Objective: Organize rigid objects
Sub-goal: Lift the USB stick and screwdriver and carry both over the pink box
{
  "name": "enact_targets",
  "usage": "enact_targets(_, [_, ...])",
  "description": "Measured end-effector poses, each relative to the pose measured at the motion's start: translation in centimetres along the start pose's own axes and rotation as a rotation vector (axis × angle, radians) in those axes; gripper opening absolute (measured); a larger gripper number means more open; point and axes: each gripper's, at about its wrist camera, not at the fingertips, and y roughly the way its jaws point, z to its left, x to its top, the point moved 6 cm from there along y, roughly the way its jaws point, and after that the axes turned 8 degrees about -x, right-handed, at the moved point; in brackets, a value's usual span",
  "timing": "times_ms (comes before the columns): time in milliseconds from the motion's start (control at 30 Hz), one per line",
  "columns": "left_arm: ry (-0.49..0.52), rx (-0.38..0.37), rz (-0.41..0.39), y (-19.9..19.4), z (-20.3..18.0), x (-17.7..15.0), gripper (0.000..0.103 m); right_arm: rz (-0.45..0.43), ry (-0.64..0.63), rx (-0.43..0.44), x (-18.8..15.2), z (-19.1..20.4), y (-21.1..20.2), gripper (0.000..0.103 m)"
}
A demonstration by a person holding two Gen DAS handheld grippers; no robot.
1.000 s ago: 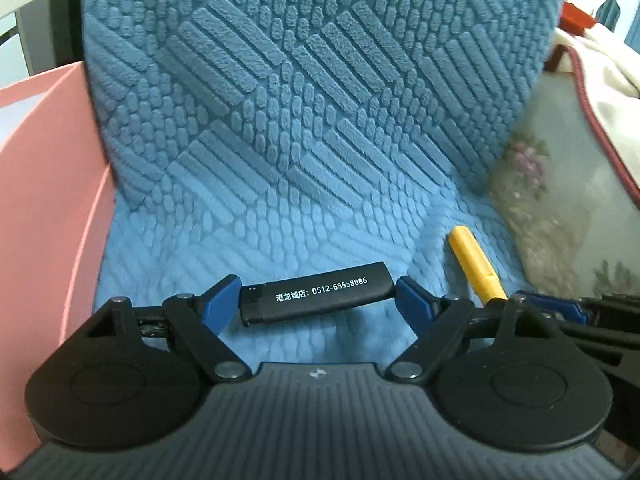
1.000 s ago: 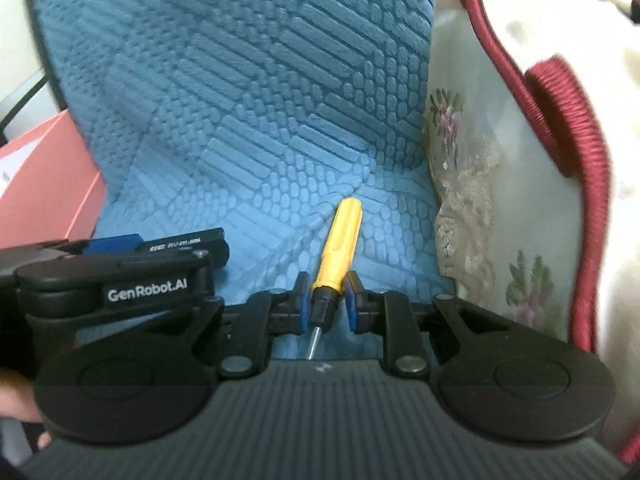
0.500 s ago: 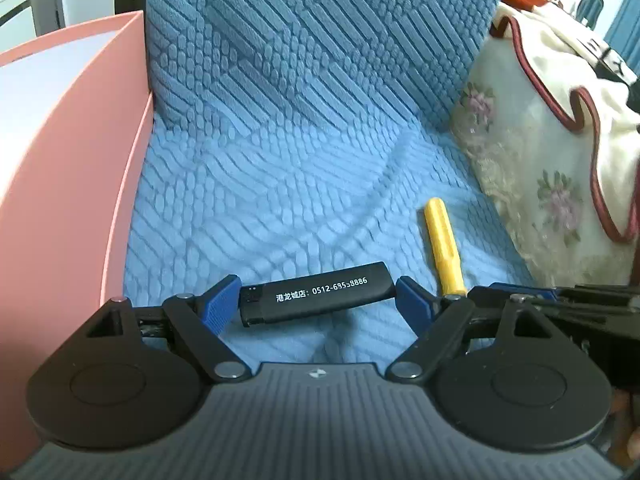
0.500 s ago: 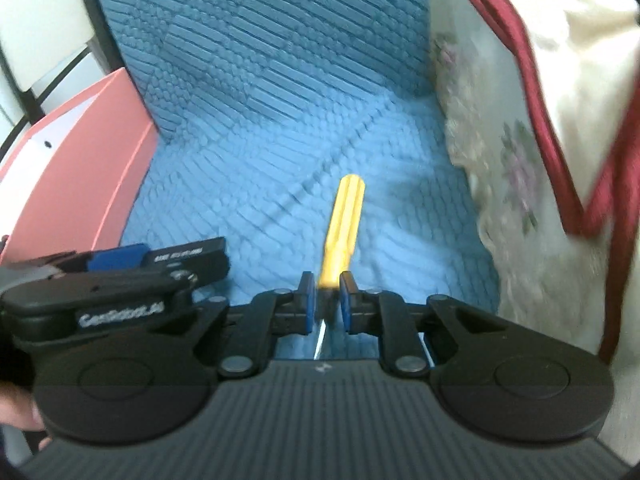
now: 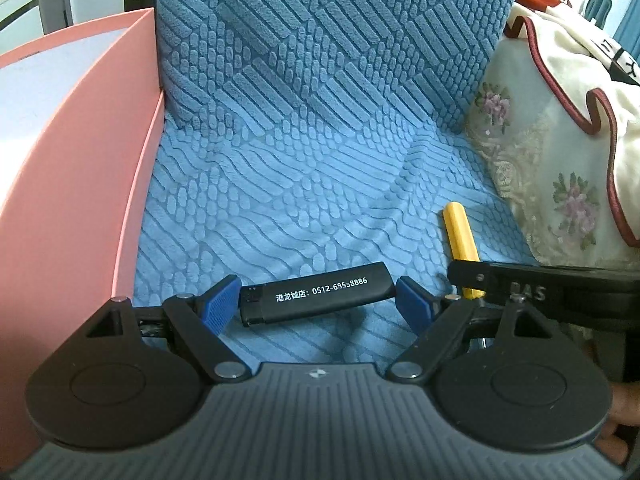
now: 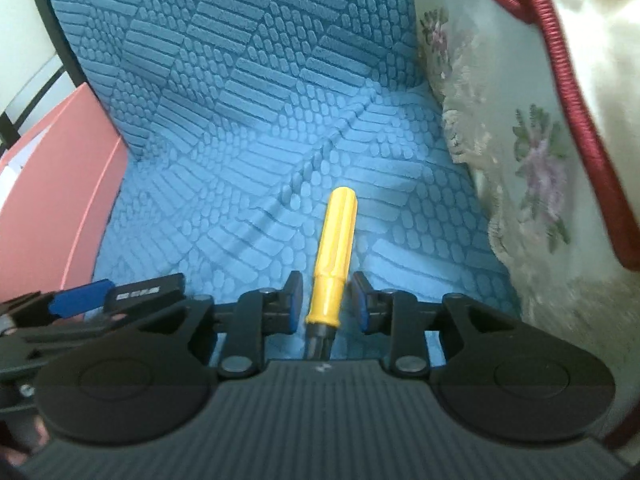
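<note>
My left gripper is shut on a black lighter with white print, held crosswise by its two ends just above the blue textured seat cover. My right gripper is open. A yellow-handled screwdriver lies on the cover between its blue pads without touching them, handle pointing away and dark shaft under the gripper body. The screwdriver also shows in the left wrist view, to the right of the lighter. The lighter shows in the right wrist view at the lower left.
A pink box stands along the left side of the seat and also shows in the right wrist view. A floral cushion with red piping borders the right side. The blue backrest rises behind.
My right gripper has opened and let go of the screwdriver, which now lies on the cover. Both grippers have drawn back from the backrest. The left gripper still holds the lighter.
</note>
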Motion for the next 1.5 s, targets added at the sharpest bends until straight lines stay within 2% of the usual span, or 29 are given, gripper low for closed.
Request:
enact_targets(67, [0.003, 0.005, 0.0, 0.1, -0.1, 0.0, 0.087, -0.013, -0.034, -0.009, 0.2, 0.3, 0.5, 0.028])
enact_targets(100, [0.006, 0.007, 0.0, 0.2, -0.2, 0.0, 0.087, -0.022, -0.057, -0.012, 0.2, 0.5, 0.7, 0.023])
enact_targets(233, [0.004, 0.011, -0.015, -0.3, 0.1, 0.8, 0.086, -0.022, -0.067, 0.003, 0.3, 0.2, 0.5, 0.022])
enact_targets(400, [-0.019, -0.023, -0.033, -1.6, 0.4, 1.8, 0.087, -0.041, -0.081, 0.025, 0.1, 0.7, -1.5, 0.021])
enact_targets(567, [0.007, -0.028, -0.033, -3.2, -0.3, 1.2, 0.087, -0.064, -0.091, 0.048, 0.1, 1.6, -4.4, 0.021])
enact_targets(833, [-0.045, -0.049, -0.064, -7.9, -0.5, 0.6, 0.086, -0.12, -0.094, 0.066, -0.2, 1.6, -10.7, 0.021])
enact_targets(1167, [-0.036, -0.038, -0.115, -14.8, -1.6, 0.8, 0.086, -0.17, -0.103, 0.07, -1.3, 2.0, -16.9, 0.021])
enact_targets(1267, [-0.008, -0.027, -0.128, -16.4, -1.9, 0.6, 0.086, -0.191, -0.113, 0.08, -1.5, 2.7, -18.7, 0.021])
enact_targets(1500, [-0.016, -0.038, -0.167, -20.4, -1.3, 0.1, 0.086, -0.22, -0.154, 0.117, -2.1, 5.1, -21.9, 0.021])
